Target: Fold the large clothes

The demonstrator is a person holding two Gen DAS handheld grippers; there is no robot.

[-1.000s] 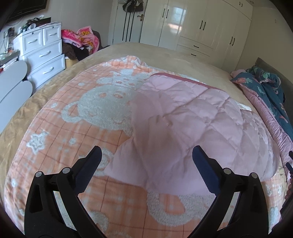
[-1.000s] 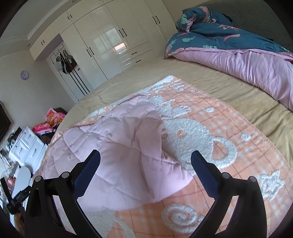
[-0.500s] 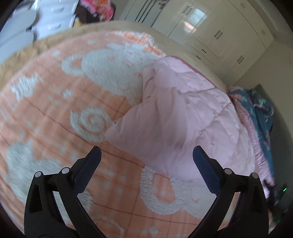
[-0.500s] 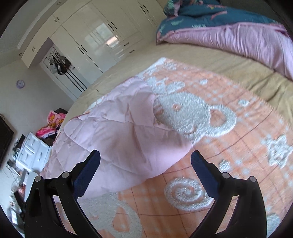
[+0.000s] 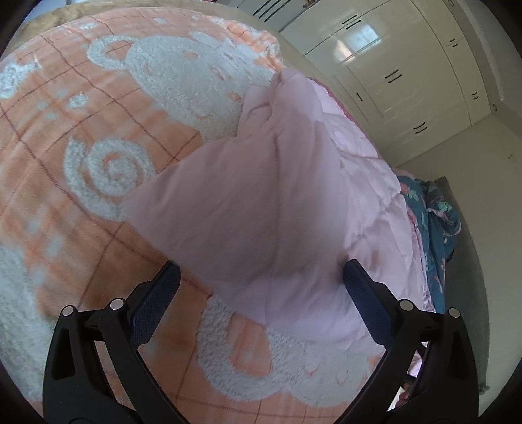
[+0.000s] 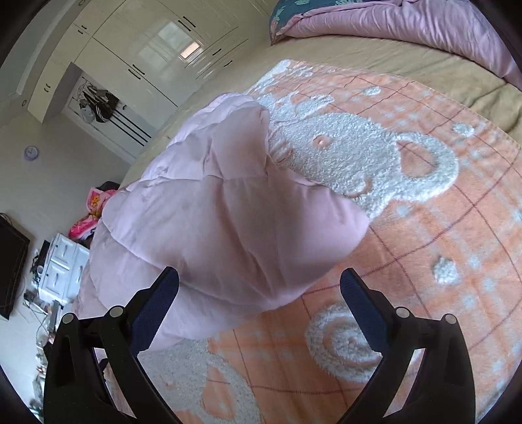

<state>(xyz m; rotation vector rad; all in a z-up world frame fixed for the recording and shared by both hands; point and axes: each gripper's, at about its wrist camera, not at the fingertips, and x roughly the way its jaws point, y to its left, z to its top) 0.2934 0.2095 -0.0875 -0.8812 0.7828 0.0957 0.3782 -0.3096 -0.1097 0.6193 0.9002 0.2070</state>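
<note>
A pale pink quilted garment [image 5: 277, 195] lies puffed and creased on an orange blanket [image 5: 65, 130] patterned with fluffy white bears. Beyond the blanket stand white wardrobes [image 5: 391, 75]; a teal floral duvet [image 6: 359, 19] lies bunched past it. The left gripper [image 5: 261, 277] and right gripper [image 6: 259, 277] hover splayed wide, empty, over the garment's near edge.

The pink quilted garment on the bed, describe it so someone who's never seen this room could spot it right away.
Find the big bed, then the orange checked blanket with white fluffy bears spread over it. The pink quilted garment lies on that blanket as a puffy pale heap. Unlike the shiny pink and teal duvet bunched at the bed's far end, it is matte, stitched in panels and plain.
</note>
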